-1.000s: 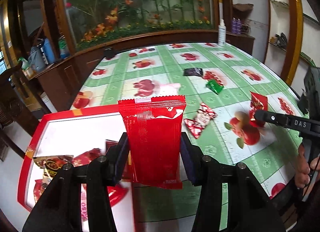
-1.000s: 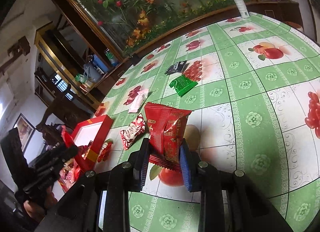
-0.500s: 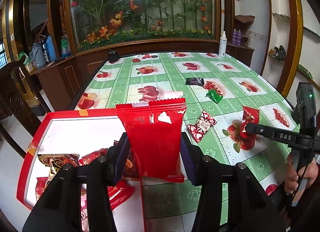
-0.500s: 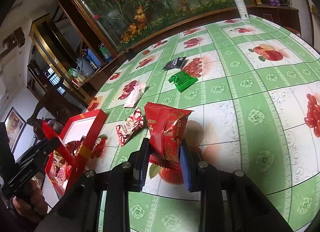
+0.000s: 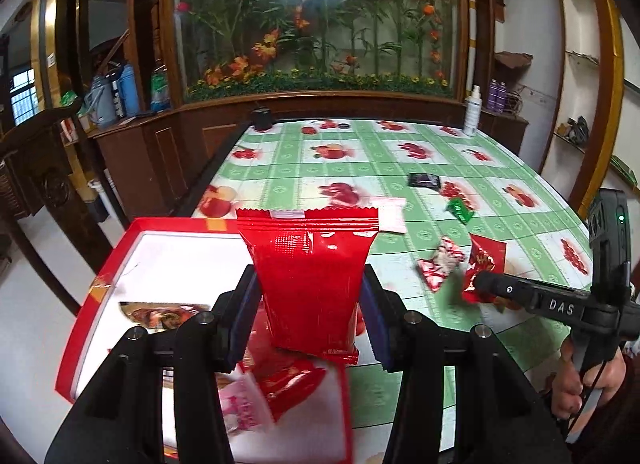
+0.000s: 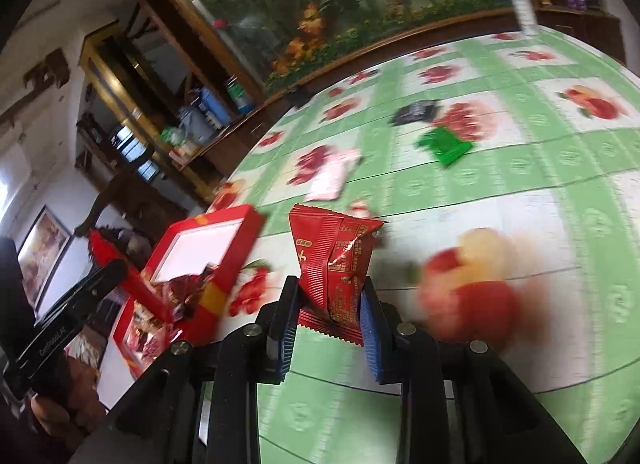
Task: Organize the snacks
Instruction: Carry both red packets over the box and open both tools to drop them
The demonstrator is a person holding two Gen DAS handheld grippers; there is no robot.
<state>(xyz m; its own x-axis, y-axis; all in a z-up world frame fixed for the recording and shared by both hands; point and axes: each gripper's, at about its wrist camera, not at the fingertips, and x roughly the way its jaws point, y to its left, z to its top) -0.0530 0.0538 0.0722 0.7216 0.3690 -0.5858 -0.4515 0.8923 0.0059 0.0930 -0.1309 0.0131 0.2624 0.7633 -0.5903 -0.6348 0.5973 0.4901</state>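
— Where do the snacks stand?

— Two are held. The large red packet [image 5: 310, 280] is upright between the pads of the left gripper [image 5: 308, 318], pinched at its lower half, above the near right corner of the red box [image 5: 86, 306]. The small red packet [image 6: 334, 264] is clamped in the right gripper [image 6: 328, 324], fingers drawn close on its lower part, over the green fruit-print tablecloth [image 6: 520, 175] just right of the box.

— And loose ones?

— Four on the cloth, well apart from the box: a black packet [image 5: 424, 179], a green packet [image 5: 460, 209], a pink packet [image 6: 332, 177] and a red-and-white candy [image 5: 440, 268]. (The large packet covers most of the pink one in the left view.)

— Inside the box?

— I cannot give a count. The left gripper's fingers [image 5: 240, 324] and the held packet hide the middle; a brown-and-gold wrapper [image 5: 160, 314] and a pink-and-red wrapper [image 5: 260, 400] show, the rest is blurred.

— Anything else unclear?

— The right view is smeared by motion, so the print on the small packet is unreadable. The candy is almost wholly behind it there.

— Beyond the snacks?

— One white spray bottle [image 5: 472, 111] and one small black object [image 5: 262, 119] at the far edge of the table.
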